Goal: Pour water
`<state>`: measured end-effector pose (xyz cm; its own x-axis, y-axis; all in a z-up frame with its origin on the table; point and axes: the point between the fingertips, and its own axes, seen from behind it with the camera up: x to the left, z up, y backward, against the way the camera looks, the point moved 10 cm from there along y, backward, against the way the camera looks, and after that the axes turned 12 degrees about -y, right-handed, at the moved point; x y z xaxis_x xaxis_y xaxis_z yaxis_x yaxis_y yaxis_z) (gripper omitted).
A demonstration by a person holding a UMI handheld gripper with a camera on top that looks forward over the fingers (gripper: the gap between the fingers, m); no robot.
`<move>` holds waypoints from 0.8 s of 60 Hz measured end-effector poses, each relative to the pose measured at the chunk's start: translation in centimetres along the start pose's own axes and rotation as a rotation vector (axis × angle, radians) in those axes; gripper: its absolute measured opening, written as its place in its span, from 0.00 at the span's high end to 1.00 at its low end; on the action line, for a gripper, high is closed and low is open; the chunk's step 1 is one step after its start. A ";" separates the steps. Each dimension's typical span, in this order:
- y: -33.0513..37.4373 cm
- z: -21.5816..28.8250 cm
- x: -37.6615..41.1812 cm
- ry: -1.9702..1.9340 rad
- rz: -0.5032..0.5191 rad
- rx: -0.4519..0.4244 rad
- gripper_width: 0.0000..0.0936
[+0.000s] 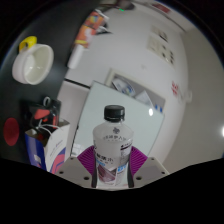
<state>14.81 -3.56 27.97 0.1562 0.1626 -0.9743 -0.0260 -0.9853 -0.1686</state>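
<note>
A clear plastic water bottle (113,143) with a black cap and a white printed label stood upright between the fingers of the gripper (112,168). The pink pads (87,160) sat close on either side of its lower body — whether both actually pressed on the plastic could not be told, since the bottle's base was hidden behind the gripper body. The bottle rose in front of a pale grey table (140,120), the view being tilted so that the surface ran up and away beyond the cap.

Toward the table's near left edge stood a clutter of items — a red object (13,130), something dark (42,108) and a white-and-blue carton (50,140) just beside the left finger. Well apart from these, near the far left corner, lay a white bowl (31,64) with a yellow piece at its rim. Sheets of printed paper (160,42) lay far beyond the bottle, toward the table's far side.
</note>
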 end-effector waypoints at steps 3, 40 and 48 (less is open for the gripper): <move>0.0 2.3 1.5 0.105 0.038 -0.058 0.57; 2.2 4.8 -0.1 -0.219 0.151 -0.194 0.57; 2.6 1.4 -5.4 -0.804 0.170 -0.091 0.58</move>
<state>12.53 -6.89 32.61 -0.5978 -0.0359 -0.8009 0.1001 -0.9945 -0.0301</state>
